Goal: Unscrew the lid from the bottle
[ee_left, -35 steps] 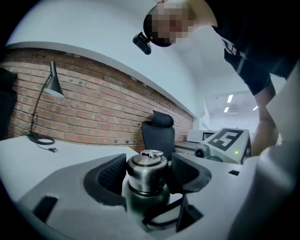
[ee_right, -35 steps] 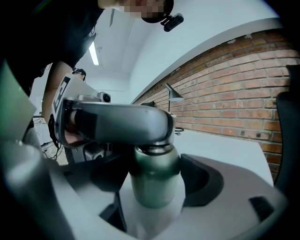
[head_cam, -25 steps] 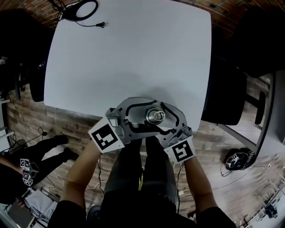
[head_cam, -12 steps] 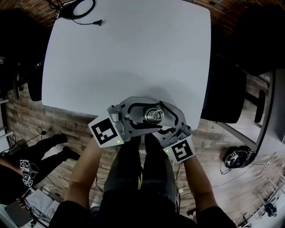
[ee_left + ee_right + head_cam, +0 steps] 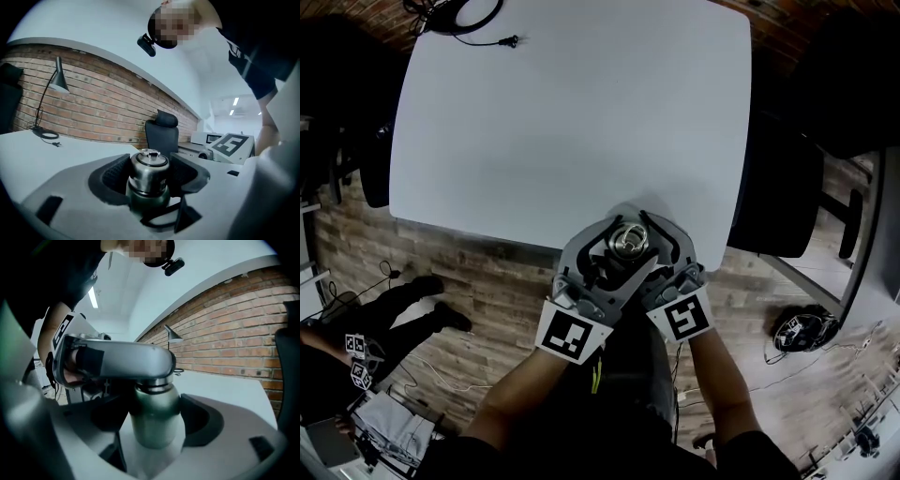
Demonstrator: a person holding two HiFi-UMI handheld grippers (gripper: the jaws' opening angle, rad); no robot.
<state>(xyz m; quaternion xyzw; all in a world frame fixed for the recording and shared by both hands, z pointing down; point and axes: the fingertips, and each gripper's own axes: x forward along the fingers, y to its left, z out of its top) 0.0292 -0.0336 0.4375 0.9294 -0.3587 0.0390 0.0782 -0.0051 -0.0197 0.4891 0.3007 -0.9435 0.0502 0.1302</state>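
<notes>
A white desk [image 5: 572, 122] fills most of the head view, above a wooden floor [image 5: 469, 272], with a dark office chair [image 5: 778, 197] at its right side. A brick wall [image 5: 93, 108] runs behind the desk in the left gripper view, and a lamp [image 5: 58, 79] stands against it. A person's forearms reach in from below, one claw in each hand, and the two claws meet at the near edge of the desk.

The right claw [image 5: 154, 420] comes in from the person's right and is clamped on the body of the bottle [image 5: 154, 427], a pad pressing on each side. The left claw [image 5: 150, 174] comes in from below and sits higher, its grey body lying across the top of the bottle in the right gripper view. Its dark pads are closed on the steel lid [image 5: 149, 164], one on each side.

The bottle stands upright between the two claws, with the lid on its neck. Whether its base rests on the desk cannot be told.

A coiled black cable [image 5: 473, 11] lies at the far left corner of the desk.
</notes>
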